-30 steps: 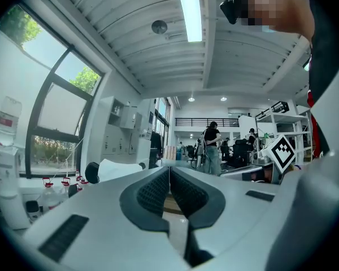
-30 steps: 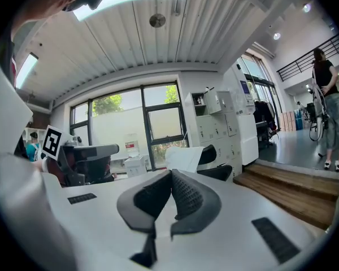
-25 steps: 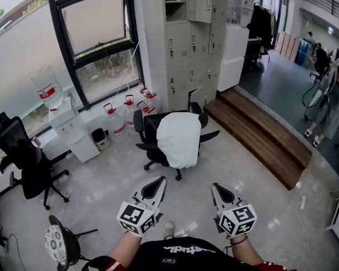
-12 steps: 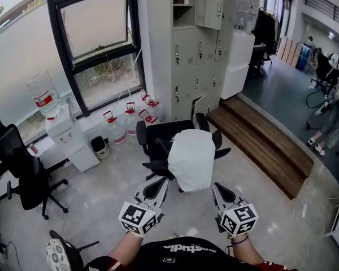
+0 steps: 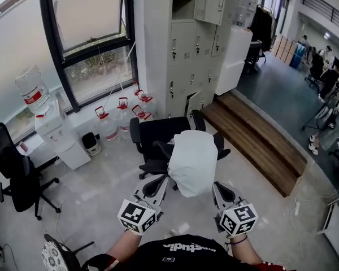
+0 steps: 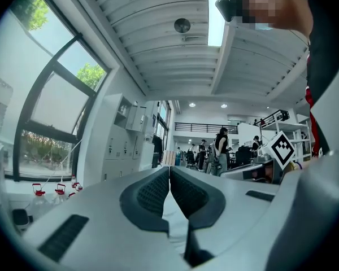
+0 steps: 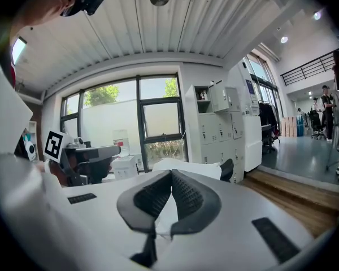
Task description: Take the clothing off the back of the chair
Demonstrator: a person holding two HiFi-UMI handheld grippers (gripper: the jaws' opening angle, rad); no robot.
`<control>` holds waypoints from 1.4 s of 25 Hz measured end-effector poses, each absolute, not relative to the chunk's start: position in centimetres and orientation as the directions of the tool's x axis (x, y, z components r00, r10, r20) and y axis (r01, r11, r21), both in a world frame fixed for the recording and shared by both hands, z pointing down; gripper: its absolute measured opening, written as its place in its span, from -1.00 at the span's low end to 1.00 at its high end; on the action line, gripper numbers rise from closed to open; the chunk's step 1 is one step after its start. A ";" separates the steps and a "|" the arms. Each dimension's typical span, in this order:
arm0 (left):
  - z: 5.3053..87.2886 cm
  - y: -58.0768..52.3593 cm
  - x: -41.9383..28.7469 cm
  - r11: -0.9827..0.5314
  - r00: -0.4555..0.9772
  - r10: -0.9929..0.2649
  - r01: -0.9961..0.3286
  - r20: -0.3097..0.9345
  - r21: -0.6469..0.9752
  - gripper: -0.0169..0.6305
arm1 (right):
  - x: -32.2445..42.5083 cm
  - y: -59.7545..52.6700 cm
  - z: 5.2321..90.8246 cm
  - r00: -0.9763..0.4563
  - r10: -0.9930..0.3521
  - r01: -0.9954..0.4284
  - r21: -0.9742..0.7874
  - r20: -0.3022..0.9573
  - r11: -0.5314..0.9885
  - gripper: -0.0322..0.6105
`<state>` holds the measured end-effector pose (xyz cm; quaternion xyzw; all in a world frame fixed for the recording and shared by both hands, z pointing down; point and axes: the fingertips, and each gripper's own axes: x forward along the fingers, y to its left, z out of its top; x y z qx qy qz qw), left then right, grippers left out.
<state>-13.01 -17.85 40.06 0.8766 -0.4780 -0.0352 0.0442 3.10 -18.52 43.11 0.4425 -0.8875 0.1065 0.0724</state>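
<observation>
The white clothing (image 5: 193, 162) hangs over the back of the black chair (image 5: 152, 137) in the middle of the floor. It is folded over the top, so it stays up by itself and hides most of the chair back. The left gripper (image 5: 161, 178) and the right gripper (image 5: 216, 185) are on the near side, side by side and pointing at the chair. One is by each side of the clothing, maybe so each can grab a side. Both have their jaws pressed together at the tips and hold nothing. They are close to the clothing but do not seem to touch it. Far left by the window is a water cooler (image 5: 53, 130) with a big bottle (image 5: 31, 89) upside down on top, so water can run down. Jugs with red caps (image 5: 108, 126) stand on the floor by the grey lockers (image 5: 186, 44). I cannot tell how full they are. The small dark bin (image 5: 91, 142) hides what is inside.
</observation>
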 end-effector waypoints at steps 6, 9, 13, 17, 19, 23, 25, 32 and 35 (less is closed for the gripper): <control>40.1 -20.3 -12.9 -0.524 0.527 -0.850 -0.844 -0.011 0.116 -0.87 | 3.0 -21.1 42.8 -0.617 -0.754 -0.786 -0.124 0.225 0.606 -0.86; 40.0 -21.8 -12.7 -0.513 0.515 -0.857 -0.852 -0.008 0.107 -0.87 | 3.2 -23.3 42.7 -0.633 -0.744 -0.773 -0.124 0.214 0.622 -0.86; 39.7 -23.4 -13.1 -0.486 0.488 -0.873 -0.870 -0.003 0.085 -0.87 | 2.8 -25.6 42.3 -0.663 -0.725 -0.748 -0.133 0.186 0.650 -0.86; 39.3 -25.3 -12.8 -0.473 0.473 -0.881 -0.878 -0.011 0.078 -0.87 | 2.6 -27.3 41.7 -0.687 -0.710 -0.727 -0.121 0.156 0.676 -0.86; 39.2 -26.1 -12.5 -0.473 0.474 -0.880 -0.878 -0.011 0.075 -0.87 | 2.7 -28.1 41.5 -0.692 -0.706 -0.721 -0.116 0.147 0.683 -0.85; 39.2 -27.3 -12.0 -0.477 0.478 -0.878 -0.876 -0.006 0.076 -0.87 | 2.7 -29.3 41.2 -0.702 -0.698 -0.712 -0.117 0.138 0.693 -0.70; 39.2 -27.7 -12.0 -0.479 0.480 -0.877 -0.875 -0.005 0.074 -0.87 | 2.5 -29.7 41.2 -0.706 -0.695 -0.708 -0.114 0.136 0.697 -0.61; 39.2 -28.5 -12.0 -0.471 0.472 -0.882 -0.879 -0.007 0.074 -0.87 | 1.9 -29.9 41.0 -0.733 -0.669 -0.679 -0.101 0.120 0.727 -0.09; 39.4 -28.4 -11.8 -0.474 0.475 -0.880 -0.877 -0.002 0.077 -0.87 | 1.5 -29.6 40.9 -0.748 -0.653 -0.663 -0.090 0.116 0.744 0.14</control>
